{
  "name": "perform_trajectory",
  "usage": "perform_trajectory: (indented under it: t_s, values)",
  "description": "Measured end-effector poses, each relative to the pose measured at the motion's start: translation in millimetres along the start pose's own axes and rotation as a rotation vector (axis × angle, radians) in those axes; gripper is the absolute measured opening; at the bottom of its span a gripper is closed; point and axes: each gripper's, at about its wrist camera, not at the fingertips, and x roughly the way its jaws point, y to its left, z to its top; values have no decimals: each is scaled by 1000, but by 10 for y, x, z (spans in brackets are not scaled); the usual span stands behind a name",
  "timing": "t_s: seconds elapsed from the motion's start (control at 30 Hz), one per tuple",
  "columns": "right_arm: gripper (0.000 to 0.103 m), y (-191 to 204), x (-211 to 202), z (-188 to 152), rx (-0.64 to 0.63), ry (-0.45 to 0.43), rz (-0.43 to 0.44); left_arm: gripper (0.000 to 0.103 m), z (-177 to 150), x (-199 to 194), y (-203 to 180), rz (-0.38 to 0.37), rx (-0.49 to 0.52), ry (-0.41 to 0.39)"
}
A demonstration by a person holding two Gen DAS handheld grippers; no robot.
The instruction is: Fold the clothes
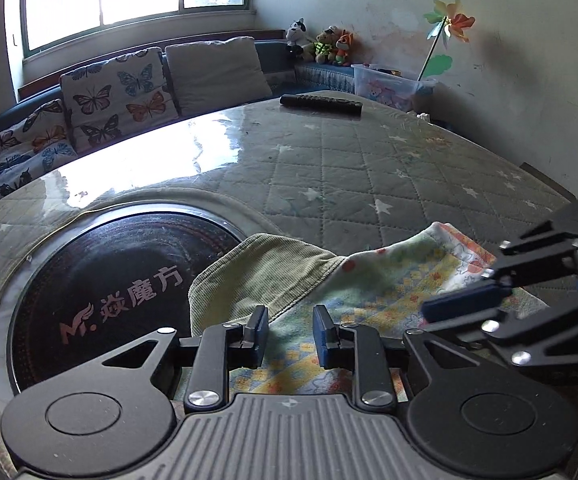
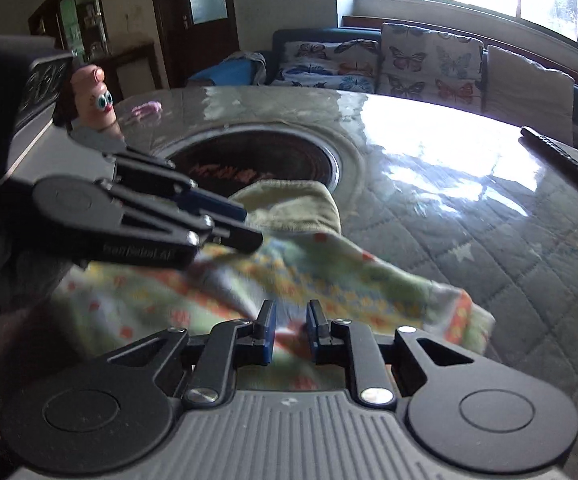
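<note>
A small patterned garment (image 1: pixel 389 284) with a ribbed green part (image 1: pixel 265 276) lies on the quilted table, partly over the round black hotplate (image 1: pixel 121 276). My left gripper (image 1: pixel 291 334) hovers over its near edge, jaws a little apart with cloth showing below them. My right gripper (image 1: pixel 461 300) reaches in from the right over the garment. In the right wrist view the garment (image 2: pixel 349 276) lies ahead, the right gripper (image 2: pixel 291 332) has a narrow gap over blurred cloth, and the left gripper (image 2: pixel 241 224) comes in from the left.
A black remote (image 1: pixel 321 105) lies at the table's far edge, also in the right wrist view (image 2: pixel 557 156). A sofa with butterfly cushions (image 1: pixel 117 96) runs behind the table. A toy figure (image 2: pixel 97 96) stands at the far left. A plastic bin (image 1: pixel 393 86) sits by the wall.
</note>
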Motion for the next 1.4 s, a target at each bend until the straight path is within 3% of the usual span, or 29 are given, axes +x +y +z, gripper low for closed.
perform_trajectory:
  t_s: [0.47,0.57,0.63,0.8,1.07,1.13,1.23,1.3,1.4]
  values:
    - [18,-37,-568,-503,81,40,-96,27,-274,-344,-467,-28,137,-81]
    - [25,-31,-613,-475,84,-10,-107,28,-404,-433,-606,-55,151,-88]
    - [31,-60,-600,-423,99,-59,-114,27,-480,-480,-687,-66,158,-90]
    - [33,-216,-411,-239,150,-149,-122,28,-635,-523,-838,-96,146,-79]
    - [43,-485,-33,-211,221,-137,-149,30,-727,-656,-810,-111,82,-86]
    - [57,-480,-66,-223,231,-155,-142,34,-751,-768,-747,-85,58,-102]
    - [64,-412,-111,-215,221,-180,-140,45,-779,-928,-599,-30,10,-130]
    - [76,-330,-110,-196,202,-191,-136,46,-799,-1004,-462,15,-39,-136]
    - [81,-175,-93,-157,164,-204,-119,46,-867,-1055,-254,49,-110,-121]
